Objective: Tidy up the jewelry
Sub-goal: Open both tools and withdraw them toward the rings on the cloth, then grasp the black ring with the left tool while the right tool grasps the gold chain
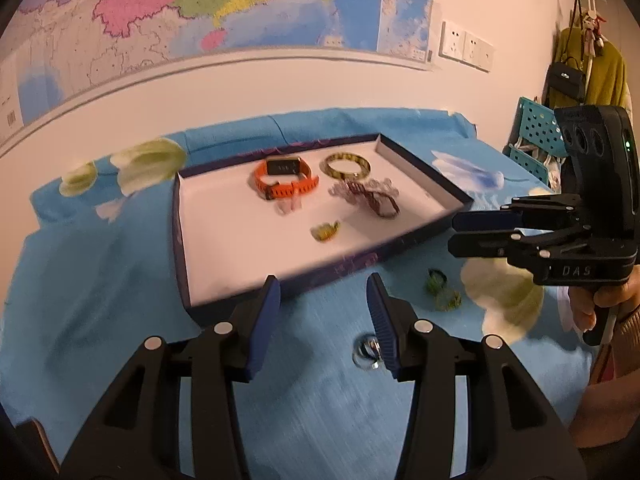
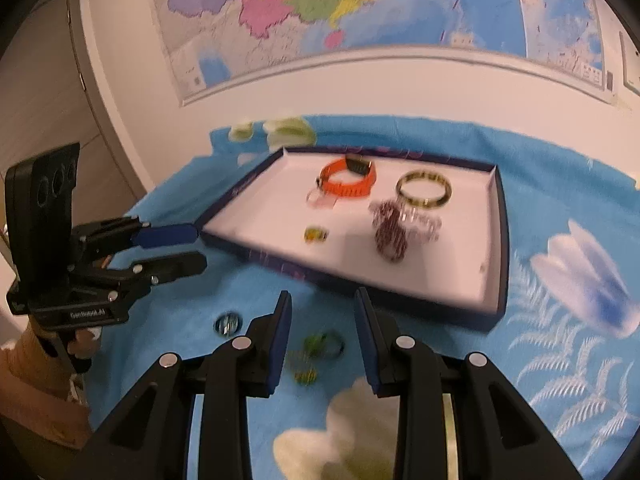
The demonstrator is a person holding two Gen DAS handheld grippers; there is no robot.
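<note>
Lying at frame centre on a blue printed cloth, 1 shallow dark-rimmed tray with a white floor is recorded. Contents listed: 1 orange watch toward the far side; 1 yellow-and-black bangle just right of it; 1 dark beaded bracelet in front of the bangle, beside clear beads too blurred to class; 1 small yellow-green piece nearer the front rim.

Outside the tray, on the cloth, are noted: 1 silver ring, lower centre of the left wrist view, beside the right finger of the left gripper; 2 or more small green pieces, lower centre of the right wrist view, seen between the fingers of the right gripper.

Both grippers are held with jaws parted and nothing clasped. Each is seen from the other's camera, gripped by a hand at the frame edge. A map is hung on the wall behind.
</note>
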